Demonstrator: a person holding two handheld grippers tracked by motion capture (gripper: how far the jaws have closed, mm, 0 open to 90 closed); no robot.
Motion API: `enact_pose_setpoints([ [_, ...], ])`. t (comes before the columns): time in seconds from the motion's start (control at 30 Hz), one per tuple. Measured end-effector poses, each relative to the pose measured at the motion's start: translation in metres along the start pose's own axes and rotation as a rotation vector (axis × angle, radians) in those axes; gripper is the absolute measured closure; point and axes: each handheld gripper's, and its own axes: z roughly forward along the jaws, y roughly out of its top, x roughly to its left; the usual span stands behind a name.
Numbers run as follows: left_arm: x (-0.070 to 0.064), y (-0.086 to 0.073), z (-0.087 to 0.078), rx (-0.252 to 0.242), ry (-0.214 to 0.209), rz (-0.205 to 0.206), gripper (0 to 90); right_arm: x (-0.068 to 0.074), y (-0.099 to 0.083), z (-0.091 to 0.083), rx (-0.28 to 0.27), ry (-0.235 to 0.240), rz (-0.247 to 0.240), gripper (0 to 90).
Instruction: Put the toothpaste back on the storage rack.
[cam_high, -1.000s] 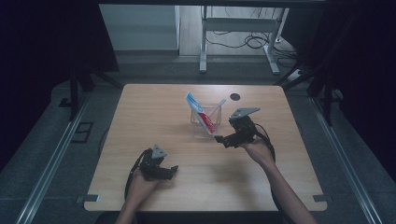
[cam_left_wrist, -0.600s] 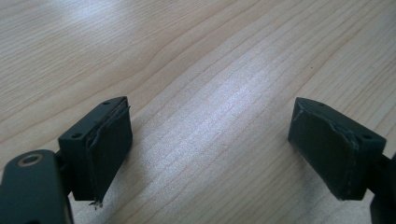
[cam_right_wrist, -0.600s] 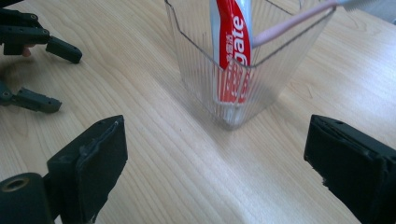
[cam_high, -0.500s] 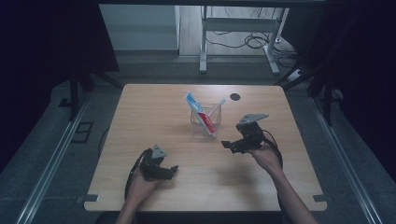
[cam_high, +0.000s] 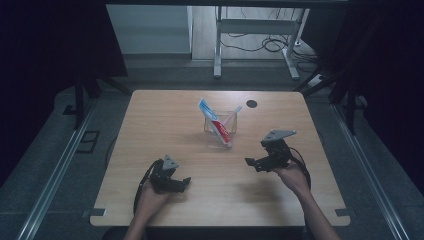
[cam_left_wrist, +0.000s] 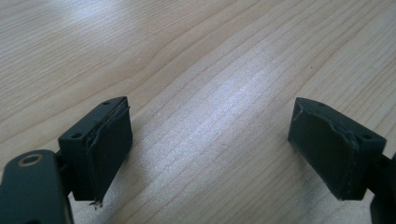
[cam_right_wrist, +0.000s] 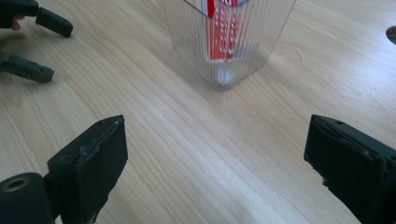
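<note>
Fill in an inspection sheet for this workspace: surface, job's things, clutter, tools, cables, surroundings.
Surface: light wooden table, bare apart from the things listed.
Job's things: clear plastic cup at mid-table, upright, holding a red, white and blue toothpaste tube that leans out over its rim, and a pale stick-like item, too small to name.
Clutter: small dark round mark near the far edge, nature unclear.
Tools: left tool low over the near left of the table, jaws wide apart, empty; right tool near-right of the cup, apart from it, jaws wide apart, empty.
Cables: a black cable trails from the left tool; floor cables beyond the table.
Surroundings: dark curtains, grey floor, a metal stand behind.
</note>
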Motion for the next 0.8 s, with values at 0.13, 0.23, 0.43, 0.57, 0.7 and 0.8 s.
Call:
enact_pose_setpoints([
  [0.13,0.000,0.000,0.000,0.000,0.000,0.000,13.8,-0.001,-0.009,-0.005,0.004,-0.010,0.007,5.6],
  [0.23,0.000,0.000,0.000,0.000,0.000,-0.001,13.8,-0.003,-0.016,-0.008,0.006,-0.014,0.013,5.6],
  [0.43,0.000,0.000,0.000,0.000,-0.001,-0.006,13.8,-0.006,-0.030,-0.013,0.010,-0.026,0.033,5.6],
  [0.57,0.000,0.000,0.000,0.000,0.000,-0.005,13.8,-0.007,-0.040,-0.016,0.013,-0.034,0.044,5.6],
  [0.7,-0.001,0.000,0.000,-0.003,-0.001,-0.009,13.8,-0.008,-0.050,-0.017,0.015,-0.041,0.055,5.3],
  [0.8,-0.001,0.000,0.000,-0.003,0.000,-0.010,13.8,-0.009,-0.057,-0.017,0.019,-0.043,0.065,4.5],
])
